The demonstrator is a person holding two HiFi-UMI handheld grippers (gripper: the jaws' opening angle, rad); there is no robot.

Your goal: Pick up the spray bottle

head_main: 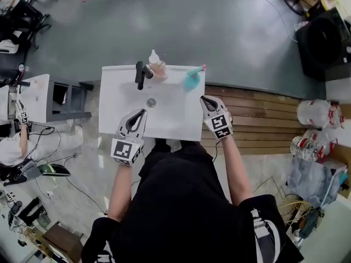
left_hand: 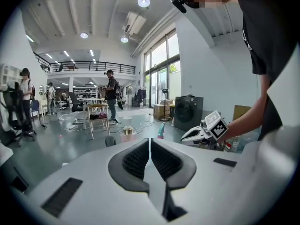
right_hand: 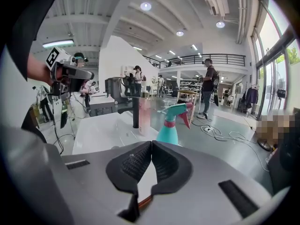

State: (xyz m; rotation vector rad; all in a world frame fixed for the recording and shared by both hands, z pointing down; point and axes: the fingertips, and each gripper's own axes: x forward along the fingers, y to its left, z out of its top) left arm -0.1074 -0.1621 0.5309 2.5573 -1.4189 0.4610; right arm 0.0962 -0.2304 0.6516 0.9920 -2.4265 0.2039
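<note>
Teal plastic spray bottle with a pink trigger stands upright at the far right corner of the white rectangular bench, and nothing has hold of it.

Nearest you, your 2 tongs hover over the near part of the bench. Your left tongs are over the near left area, jaws pressed together with nothing between them. Your right tongs are at the bench's right edge. They are likewise closed tight and empty, and they point toward the spray bottle, which is near their tips but apart from them.

Between the 2 tongs and a little further in, the round metal drain is set into the bench. Beyond it, along the far edge, stands the black tap. Just beside the tap on its right is a translucent pink bottle with a white cap. The spray bottle stands to the right of that one, apart from it.

Past the bench you have the grey floor, a wooden plank platform to the right, and a black front-loading machine at the far right. In both gripper views, several people stand well back in the hall.
</note>
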